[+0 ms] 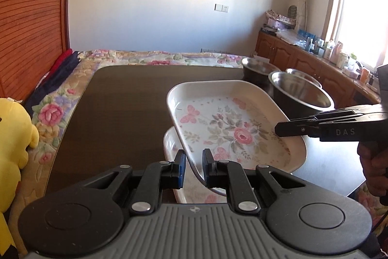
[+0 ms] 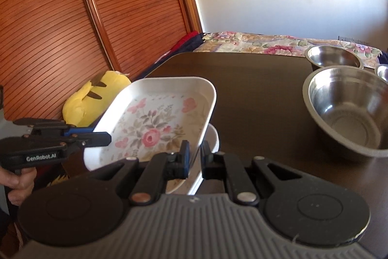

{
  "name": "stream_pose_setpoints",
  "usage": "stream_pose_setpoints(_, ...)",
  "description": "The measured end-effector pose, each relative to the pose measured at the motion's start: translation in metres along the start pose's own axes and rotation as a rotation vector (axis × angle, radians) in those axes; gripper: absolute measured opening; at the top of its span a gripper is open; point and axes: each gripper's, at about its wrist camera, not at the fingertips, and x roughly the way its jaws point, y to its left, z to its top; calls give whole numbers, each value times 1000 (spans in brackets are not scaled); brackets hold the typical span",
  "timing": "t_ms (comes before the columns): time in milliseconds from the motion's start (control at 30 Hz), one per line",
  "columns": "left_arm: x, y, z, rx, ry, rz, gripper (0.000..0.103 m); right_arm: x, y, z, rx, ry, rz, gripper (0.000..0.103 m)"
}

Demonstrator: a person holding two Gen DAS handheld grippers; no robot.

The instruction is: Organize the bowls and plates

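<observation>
A white rectangular plate (image 1: 232,123) with a pink rose print hangs tilted above the dark table (image 1: 121,113). My left gripper (image 1: 194,165) is shut on its near rim. My right gripper (image 1: 278,129) comes in from the right and clamps the opposite rim. In the right wrist view the same plate (image 2: 155,120) sits between my right gripper's (image 2: 196,157) fingers, with my left gripper (image 2: 106,137) on its left edge. A second, similar plate (image 1: 169,145) (image 2: 214,137) lies flat on the table just beneath, mostly covered.
Three steel bowls stand at the table's right: a large one (image 1: 303,91) (image 2: 346,108), one behind it (image 1: 257,64) (image 2: 332,57), and a third (image 1: 303,74). A yellow plush toy (image 1: 14,132) lies on the floral quilt at the left. A wooden wardrobe (image 2: 72,16) rises behind.
</observation>
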Motion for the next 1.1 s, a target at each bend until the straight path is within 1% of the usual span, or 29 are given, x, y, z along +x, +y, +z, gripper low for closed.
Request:
stream_pose_setpoints(167, 1, -1, -6, -5, 7, 3, 16, -5, 8, -12, -34, -19, -21, 12)
stream_pose_setpoints(500, 5, 1, -14, -25, 14, 23, 16, -1, 6, -22, 0, -63, -15, 12)
stream_pose_setpoints(733, 9, -3, -15, -8, 11, 33, 16, -1, 13, -34, -12, -125, -73, 12)
stream_pose_setpoints(933, 11, -1, -16, -15, 3, 32, 16, 0, 17, -39, 6, -150, -83, 12)
stream_pose_setpoints(1100, 10, 0, -18, -12, -10, 46, 16, 0, 19, -44, 4, -158, -93, 15)
